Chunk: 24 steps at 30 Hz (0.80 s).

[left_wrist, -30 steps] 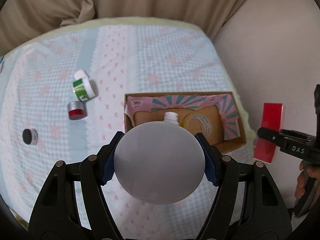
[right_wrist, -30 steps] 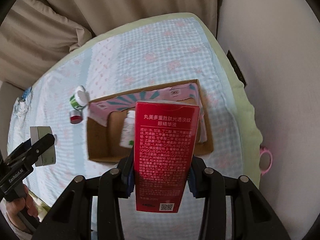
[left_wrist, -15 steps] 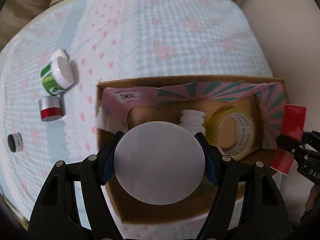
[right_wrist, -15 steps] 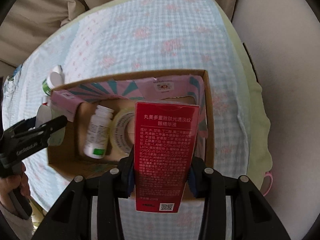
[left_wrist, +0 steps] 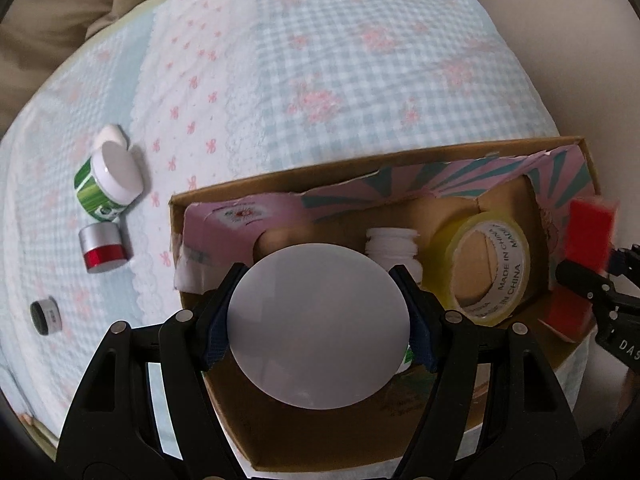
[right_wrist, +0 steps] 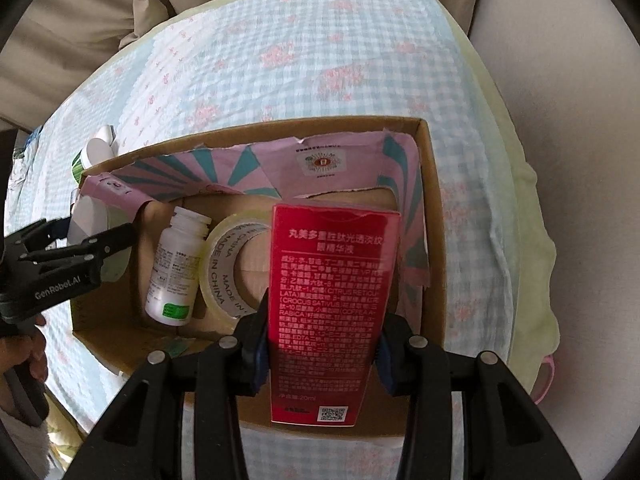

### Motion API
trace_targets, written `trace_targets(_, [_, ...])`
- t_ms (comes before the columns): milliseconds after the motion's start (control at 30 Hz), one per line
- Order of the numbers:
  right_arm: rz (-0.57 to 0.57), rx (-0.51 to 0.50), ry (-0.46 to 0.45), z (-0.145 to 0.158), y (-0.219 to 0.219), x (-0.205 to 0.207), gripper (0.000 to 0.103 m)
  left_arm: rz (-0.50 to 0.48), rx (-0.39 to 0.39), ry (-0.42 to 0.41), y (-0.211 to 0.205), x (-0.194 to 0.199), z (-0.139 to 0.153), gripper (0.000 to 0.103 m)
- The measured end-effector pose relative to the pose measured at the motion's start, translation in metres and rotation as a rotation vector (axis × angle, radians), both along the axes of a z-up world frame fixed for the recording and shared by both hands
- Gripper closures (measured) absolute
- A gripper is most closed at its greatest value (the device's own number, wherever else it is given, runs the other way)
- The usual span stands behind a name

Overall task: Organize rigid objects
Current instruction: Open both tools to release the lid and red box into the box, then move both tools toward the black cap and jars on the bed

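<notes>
My left gripper [left_wrist: 318, 328] is shut on a round grey-white jar [left_wrist: 318, 332], held over the left part of an open cardboard box [left_wrist: 372, 164]. My right gripper [right_wrist: 320, 344] is shut on a tall red carton [right_wrist: 332, 300], held over the box's right part [right_wrist: 434, 240]. Inside the box lie a white bottle [right_wrist: 176, 268] and a yellow tape roll [right_wrist: 226, 264], side by side. The left gripper also shows in the right wrist view [right_wrist: 100, 252], and the red carton in the left wrist view [left_wrist: 588, 232].
On the checked bedspread left of the box lie a green-and-white jar [left_wrist: 108, 180], a silver-and-red jar [left_wrist: 102, 248] and a small dark cap [left_wrist: 46, 314]. A beige pillow [right_wrist: 80, 28] lies at the back. The bed's right edge [right_wrist: 532, 240] is near the box.
Both grippers have moved forward and down with their objects, from short of the box to over its inside. The box contents now look larger and closer.
</notes>
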State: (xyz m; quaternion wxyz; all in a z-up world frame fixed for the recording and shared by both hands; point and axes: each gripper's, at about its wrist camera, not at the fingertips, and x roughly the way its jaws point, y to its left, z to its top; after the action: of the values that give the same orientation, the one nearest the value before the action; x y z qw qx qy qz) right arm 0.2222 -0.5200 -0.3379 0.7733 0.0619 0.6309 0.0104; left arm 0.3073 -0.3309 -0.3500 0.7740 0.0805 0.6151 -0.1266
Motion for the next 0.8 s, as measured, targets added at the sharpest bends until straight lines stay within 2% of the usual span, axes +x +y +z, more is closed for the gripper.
trace_targets(33, [-0.001, -0.002, -0.012, 0.001, 0.000, 0.000, 0.060, -0.005, -0.005, -0.019, -0.001, 0.000, 0.006, 0.014])
trace_targets(67, [-0.004, -0.001, -0.039, 0.005, 0.000, -0.002, 0.044, -0.010, -0.002, -0.036, -0.003, -0.001, 0.012, 0.001])
trace_targets(100, [-0.005, 0.001, -0.061, 0.009, 0.000, -0.003, 0.010, -0.015, -0.005, -0.063, -0.004, -0.002, 0.018, 0.000])
trace_targets(133, [-0.006, 0.003, -0.060, 0.011, 0.001, -0.004, 0.000, -0.025, -0.007, -0.072, -0.006, -0.001, 0.023, 0.000])
trace_targets(200, [0.018, 0.041, -0.056, 0.012, 0.005, -0.006, 0.000, -0.038, -0.007, -0.062, -0.008, -0.001, 0.026, 0.000])
trace_targets(300, [0.056, -0.030, -0.070, 0.012, 0.016, -0.014, 0.000, -0.052, -0.002, -0.065, -0.011, -0.001, 0.030, 0.000])
trace_targets(367, [0.065, -0.026, -0.066, 0.011, 0.019, -0.018, 0.000, -0.056, -0.003, -0.068, -0.011, -0.002, 0.033, 0.000])
trace_targets(667, [0.049, -0.020, -0.124, 0.027, 0.025, -0.032, 0.000, -0.040, -0.023, -0.101, 0.000, -0.020, 0.061, 0.000])
trace_targets(800, [-0.004, 0.001, -0.138, 0.042, 0.023, -0.039, 0.000, -0.026, -0.031, -0.118, 0.013, -0.034, 0.077, 0.000])
